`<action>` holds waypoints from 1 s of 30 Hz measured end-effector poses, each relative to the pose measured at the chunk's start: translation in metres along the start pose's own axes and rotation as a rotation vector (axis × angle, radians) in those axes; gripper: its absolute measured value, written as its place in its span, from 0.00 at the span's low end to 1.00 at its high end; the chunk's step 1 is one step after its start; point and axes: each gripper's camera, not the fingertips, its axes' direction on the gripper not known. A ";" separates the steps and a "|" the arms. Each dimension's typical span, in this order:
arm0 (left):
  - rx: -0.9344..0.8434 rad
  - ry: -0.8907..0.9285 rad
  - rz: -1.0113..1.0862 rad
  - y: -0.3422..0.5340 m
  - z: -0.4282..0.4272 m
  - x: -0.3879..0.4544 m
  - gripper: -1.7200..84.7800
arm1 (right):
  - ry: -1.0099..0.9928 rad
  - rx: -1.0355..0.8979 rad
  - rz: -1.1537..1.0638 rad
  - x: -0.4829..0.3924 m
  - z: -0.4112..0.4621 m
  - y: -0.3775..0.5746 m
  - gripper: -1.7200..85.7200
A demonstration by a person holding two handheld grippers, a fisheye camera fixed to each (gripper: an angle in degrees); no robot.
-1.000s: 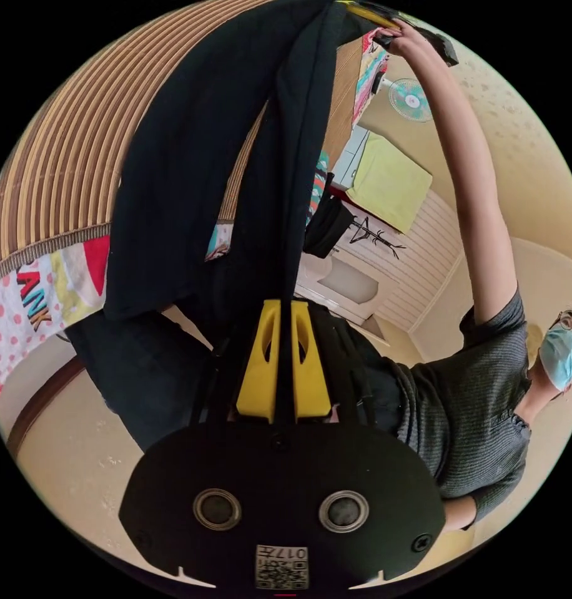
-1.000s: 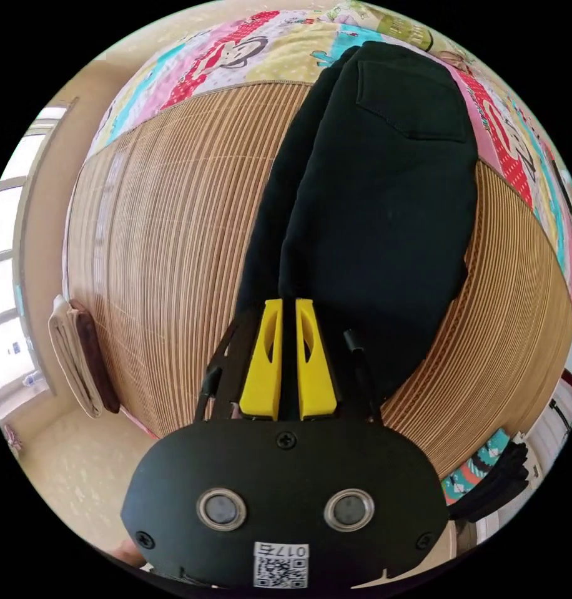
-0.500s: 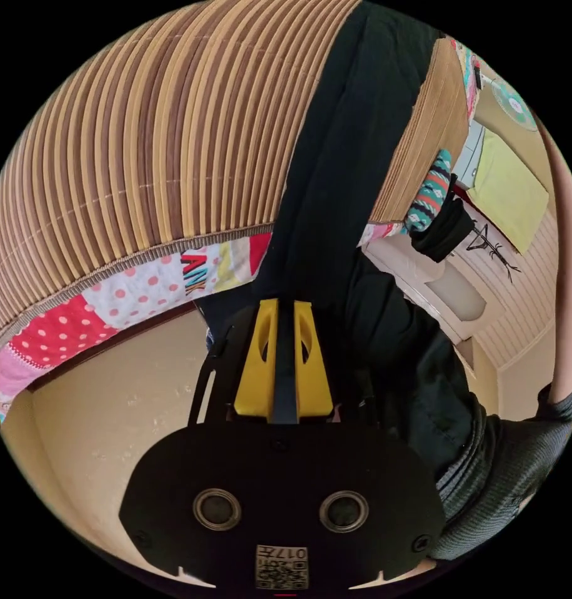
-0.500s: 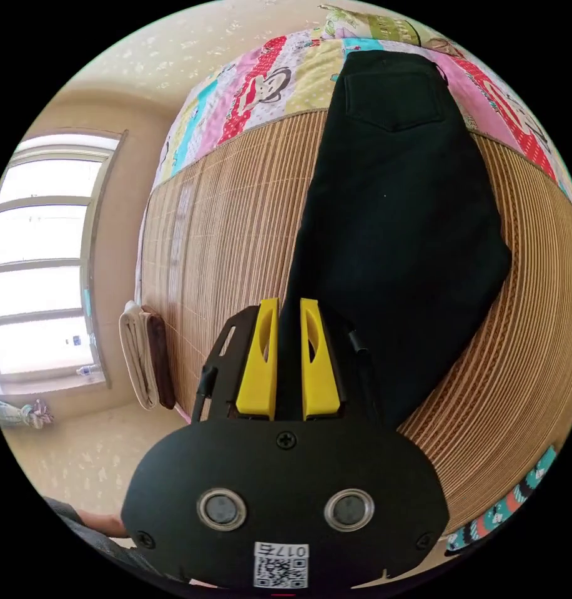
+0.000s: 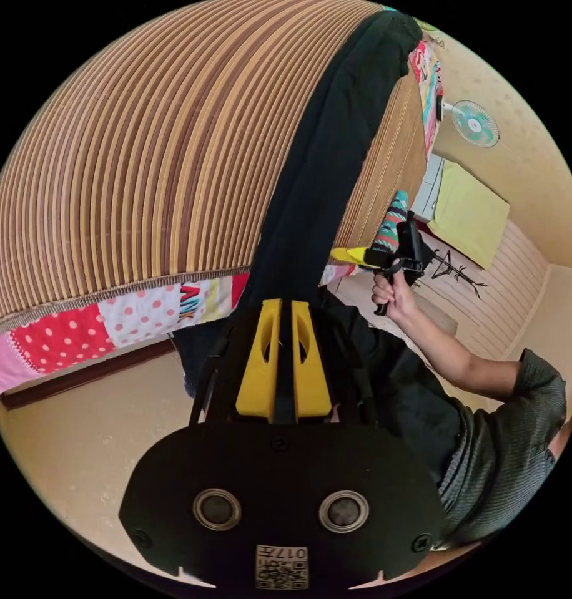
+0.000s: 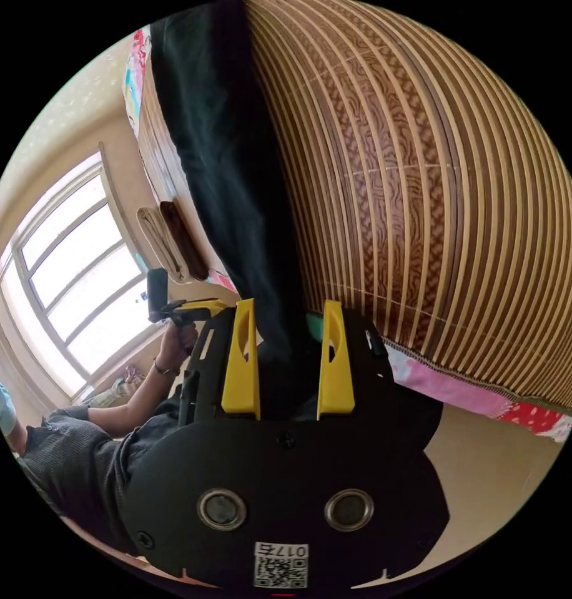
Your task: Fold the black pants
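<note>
The black pants (image 5: 336, 162) lie lengthwise on the bamboo mat (image 5: 142, 156), leg ends overhanging its near edge. Left gripper (image 5: 283, 312) is clamped narrow on the hem, presumably holding it taut. Right gripper (image 6: 288, 312) stands wide (cloth between, unpinched), apparently released.

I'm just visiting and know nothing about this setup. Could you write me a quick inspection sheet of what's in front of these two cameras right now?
Surface: a striped bamboo mat over a patchwork sheet on a bed.
Job's things: the black pants lie stretched along the mat, one end hanging over the bed edge.
Clutter: folded cloths at the mat's far edge.
Grippers: the left gripper has its yellow jaws closed on the pants; the right gripper has its jaws apart with pants fabric between them, not pressed.
Cables: nothing seen.
Surroundings: window, wall fan, coat stand, pale floor, and the person's hand.
</note>
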 end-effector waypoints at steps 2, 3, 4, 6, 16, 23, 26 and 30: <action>0.007 -0.056 -0.005 -0.012 -0.002 0.006 0.13 | -0.017 -0.070 -0.054 0.004 0.011 -0.006 0.18; 0.003 -0.061 -0.019 -0.018 -0.003 0.008 0.14 | 0.005 -0.071 -0.056 0.004 0.011 -0.008 0.18; 0.005 -0.054 -0.021 -0.021 -0.003 0.010 0.15 | 0.053 -0.094 -0.073 0.004 0.010 -0.012 0.18; 0.030 -0.019 0.001 -0.028 -0.009 0.020 0.14 | 0.102 -0.136 -0.141 0.005 0.006 -0.014 0.17; 0.083 -0.155 -0.082 -0.023 -0.002 0.016 0.14 | -0.216 0.138 -0.170 0.045 -0.074 0.010 0.16; -0.055 -0.021 -0.185 -0.007 0.041 -0.015 0.21 | -0.263 0.490 -0.178 0.047 -0.184 -0.037 0.18; -0.054 -0.036 -0.176 -0.006 0.046 -0.018 0.19 | -0.212 0.484 -0.230 0.034 -0.218 -0.076 0.19; -0.090 -0.064 -0.191 -0.006 0.047 -0.029 0.09 | -0.188 0.507 -0.241 0.021 -0.249 -0.116 0.19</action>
